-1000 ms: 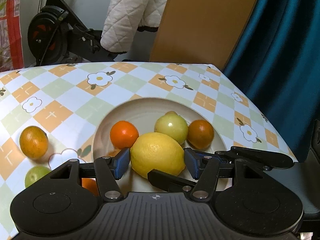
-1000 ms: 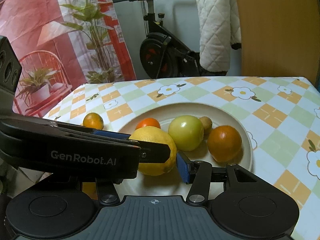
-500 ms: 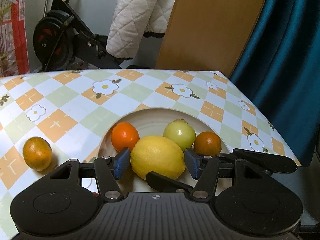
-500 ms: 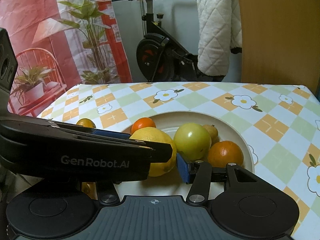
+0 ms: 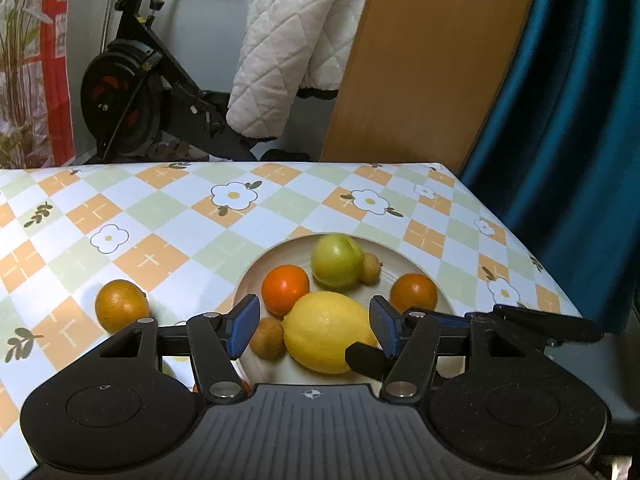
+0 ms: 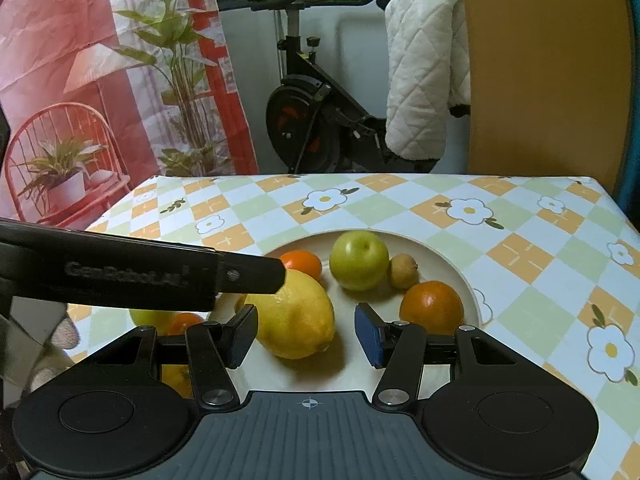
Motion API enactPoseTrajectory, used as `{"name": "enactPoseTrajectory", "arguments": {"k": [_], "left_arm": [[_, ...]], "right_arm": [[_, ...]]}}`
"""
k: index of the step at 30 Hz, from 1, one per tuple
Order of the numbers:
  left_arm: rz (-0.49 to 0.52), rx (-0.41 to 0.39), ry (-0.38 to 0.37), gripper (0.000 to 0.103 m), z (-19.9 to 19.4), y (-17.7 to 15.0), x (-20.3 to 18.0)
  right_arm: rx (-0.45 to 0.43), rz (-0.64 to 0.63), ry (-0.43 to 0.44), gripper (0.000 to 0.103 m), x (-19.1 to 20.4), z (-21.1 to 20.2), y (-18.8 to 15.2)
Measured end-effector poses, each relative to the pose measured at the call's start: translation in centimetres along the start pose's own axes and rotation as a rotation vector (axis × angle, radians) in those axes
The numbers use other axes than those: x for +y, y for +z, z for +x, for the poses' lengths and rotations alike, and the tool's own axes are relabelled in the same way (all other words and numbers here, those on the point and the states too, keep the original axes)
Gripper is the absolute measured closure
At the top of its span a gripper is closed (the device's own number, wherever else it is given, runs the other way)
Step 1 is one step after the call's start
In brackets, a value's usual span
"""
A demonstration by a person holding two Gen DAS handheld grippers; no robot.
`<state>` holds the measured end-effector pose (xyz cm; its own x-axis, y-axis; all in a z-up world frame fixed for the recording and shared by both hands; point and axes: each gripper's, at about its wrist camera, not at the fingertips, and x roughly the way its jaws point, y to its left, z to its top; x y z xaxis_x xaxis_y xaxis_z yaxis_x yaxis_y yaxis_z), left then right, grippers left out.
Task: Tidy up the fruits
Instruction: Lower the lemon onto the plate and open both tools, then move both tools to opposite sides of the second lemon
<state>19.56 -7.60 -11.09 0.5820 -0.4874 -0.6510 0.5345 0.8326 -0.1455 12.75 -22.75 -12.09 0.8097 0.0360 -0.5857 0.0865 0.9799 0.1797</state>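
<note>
The table under a checked, flower-printed cloth [image 5: 168, 216] carries a shallow cream plate [image 6: 448, 246]. The large yellow lemon [image 5: 326, 332] lies on this plate, between the blue-padded fingers of both grippers. The left gripper [image 5: 314, 328] stands open, both pads clear of the lemon. The right gripper [image 6: 306, 334] is opening; its left pad [image 6: 242, 336] sits against the lemon, the right pad apart. One orange [image 5: 120, 310] rests off the plate, beyond the left finger.
</note>
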Motion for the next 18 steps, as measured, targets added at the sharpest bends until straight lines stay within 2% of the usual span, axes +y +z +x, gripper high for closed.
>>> {"name": "enactPoseTrajectory", "arguments": {"k": [5,14,18], "left_arm": [[0.035,-0.023,0.023,0.040,-2.0,-0.6,-0.1],[0.024,-0.073,0.065,0.040,-5.5,-1.9,1.2],[-0.018,-0.075,0.071,0.040,-6.6,-3.1,2.6]], "right_arm": [[-0.017,0.009,-0.007,0.053,0.5,-1.3,-0.4],[-0.040,0.006,0.006,0.053,2.3,-3.1,-1.6],[-0.043,-0.019,0.025,0.053,3.6,-3.6,-2.1]]}}
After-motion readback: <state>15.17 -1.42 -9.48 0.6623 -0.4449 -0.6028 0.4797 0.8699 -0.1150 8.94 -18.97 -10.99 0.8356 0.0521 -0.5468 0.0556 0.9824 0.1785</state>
